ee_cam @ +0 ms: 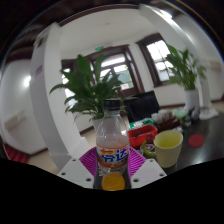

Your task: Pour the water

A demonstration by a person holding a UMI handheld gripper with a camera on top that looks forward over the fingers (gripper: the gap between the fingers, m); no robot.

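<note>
Gripper (113,172) fingers clamped on a clear bottle (112,150), upright, orange liquid at its base. Yellow cup (168,150) just right of bottle; plant (92,88) behind.

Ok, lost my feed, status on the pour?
Gripper shut on bottle, upright. Yellow cup just ahead, beside it. Nothing between.

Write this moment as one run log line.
gripper: shut on bottle | bottle: upright, orange drink, between pads | yellow cup: beside, apart | pouring: not yet
</note>
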